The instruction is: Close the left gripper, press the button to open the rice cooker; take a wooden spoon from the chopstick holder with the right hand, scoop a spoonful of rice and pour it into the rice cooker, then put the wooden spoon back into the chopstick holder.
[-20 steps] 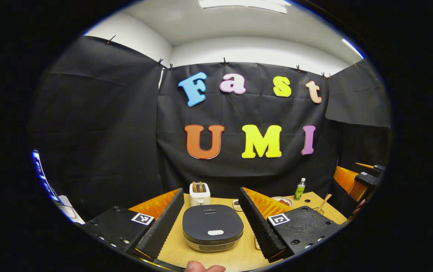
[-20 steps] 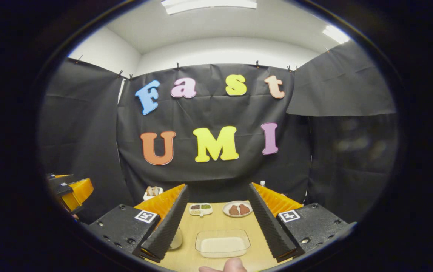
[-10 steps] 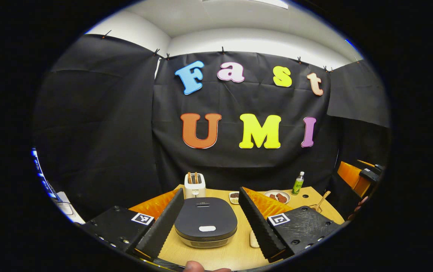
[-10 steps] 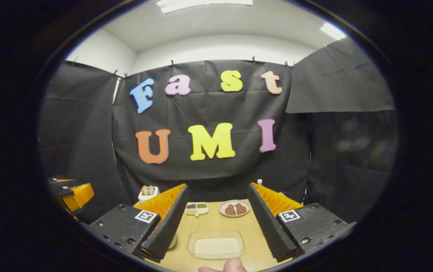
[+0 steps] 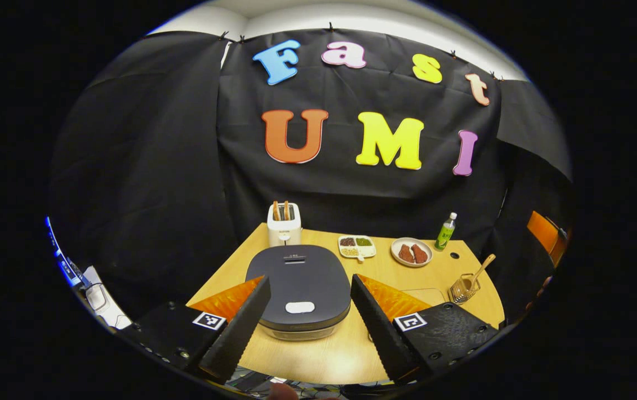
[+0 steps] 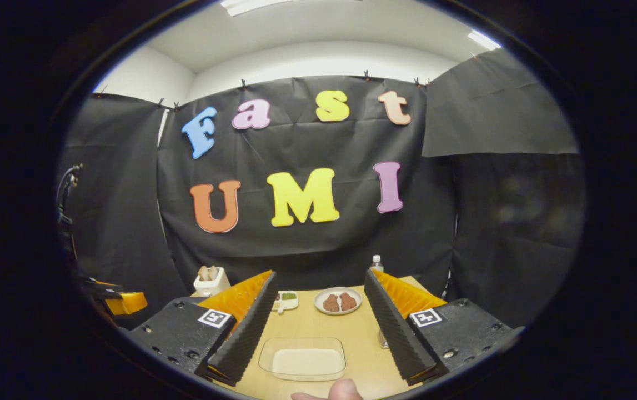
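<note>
The light comes from above: in the right gripper view, bright ceiling lamps [image 6: 251,4] shine at the top and are burnt out to white. The tabletop [image 5: 407,272] ahead of the hand-held gripper is evenly lit, with only soft, short shadows under the things. The cooker [image 5: 297,283] lid shows a dull sheen, no hard glare. The black wall [image 6: 507,222] is dim, and to the right it looks smeared. Both views are sharp in the middle and bend strongly toward the edges.
</note>
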{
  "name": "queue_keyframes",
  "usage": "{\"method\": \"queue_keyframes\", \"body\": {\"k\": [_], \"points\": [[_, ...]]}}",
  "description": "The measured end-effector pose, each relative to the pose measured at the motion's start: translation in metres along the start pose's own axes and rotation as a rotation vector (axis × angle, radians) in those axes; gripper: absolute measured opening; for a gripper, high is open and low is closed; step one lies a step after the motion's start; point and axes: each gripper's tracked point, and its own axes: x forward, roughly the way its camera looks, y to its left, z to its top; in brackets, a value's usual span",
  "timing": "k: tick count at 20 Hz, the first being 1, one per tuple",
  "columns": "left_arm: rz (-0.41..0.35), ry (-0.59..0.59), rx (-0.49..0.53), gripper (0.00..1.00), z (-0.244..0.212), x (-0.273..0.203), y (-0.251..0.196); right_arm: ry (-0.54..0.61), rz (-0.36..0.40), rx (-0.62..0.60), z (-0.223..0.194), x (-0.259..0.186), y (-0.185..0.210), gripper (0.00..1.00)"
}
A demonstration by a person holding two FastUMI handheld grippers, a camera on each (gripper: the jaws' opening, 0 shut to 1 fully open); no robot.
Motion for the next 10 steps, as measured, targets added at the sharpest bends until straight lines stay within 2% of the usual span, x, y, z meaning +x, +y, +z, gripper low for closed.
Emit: {"method": "queue_keyframes", "body": {"k": [1,3,4,7,8,10], "points": [[-0.002,0.021,0.001,0.94,-0.004,0.003,-0.001,0.007,-0.005,0.003,-0.003,0.003,-0.005,0.99],[-0.025,0.068,-0.012,0.87,-0.010,0.010,-0.005,0.014,-0.018,0.010,-0.006,0.007,-0.015,1.00],[-0.032,0.093,-0.014,0.75,-0.015,0.015,-0.007,0.020,-0.021,0.014,-0.007,0.009,-0.019,1.00],[-0.055,0.172,-0.023,0.55,-0.028,0.032,-0.012,0.038,-0.027,0.017,-0.016,0.011,-0.029,1.00],[-0.068,0.199,-0.038,0.45,-0.033,0.037,-0.014,0.041,-0.033,0.016,-0.017,0.011,-0.033,1.00],[-0.074,0.249,-0.056,0.43,-0.041,0.045,-0.012,0.047,-0.051,0.013,-0.021,0.013,-0.044,1.00]]}}
